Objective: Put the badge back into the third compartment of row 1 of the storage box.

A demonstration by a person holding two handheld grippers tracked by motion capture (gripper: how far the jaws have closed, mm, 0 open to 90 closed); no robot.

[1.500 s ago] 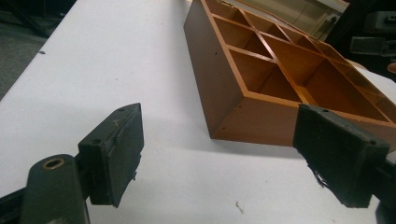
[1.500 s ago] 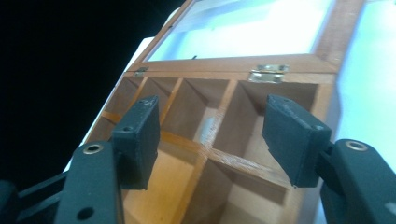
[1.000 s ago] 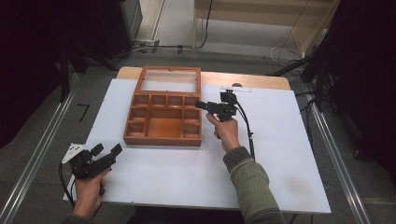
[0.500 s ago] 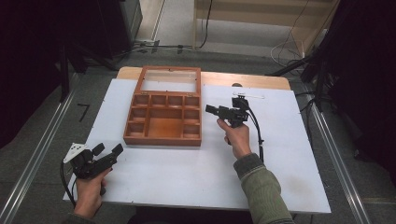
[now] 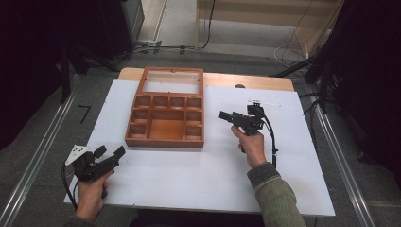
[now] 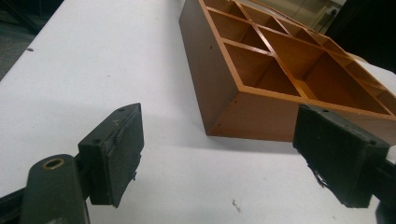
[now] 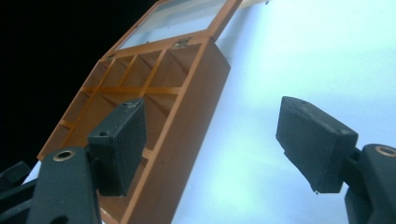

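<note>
An orange-brown wooden box (image 5: 165,124) with several empty compartments lies at the table's back centre, and its glass-paned lid (image 5: 171,81) is folded open behind it. My right gripper (image 5: 228,116) is open, a short way right of the box and pointing at its right wall. In the right gripper view the open right gripper (image 7: 217,142) has nothing between its pads, with the box (image 7: 154,93) and lid (image 7: 182,18) ahead. Near the front left corner, my left gripper (image 5: 110,151) is held open. Beyond the left gripper (image 6: 229,158), the box (image 6: 280,70) shows its near corner.
The white table top (image 5: 198,170) has bare room in front of the box and to its right. A thin pale stick (image 5: 265,101) lies at the back right. The right gripper's cable (image 5: 271,137) hangs beside the wrist. Metal rails (image 5: 33,175) run along both sides.
My right gripper has drawn back to the right, away from the box's right wall. The left gripper has stayed in place.
</note>
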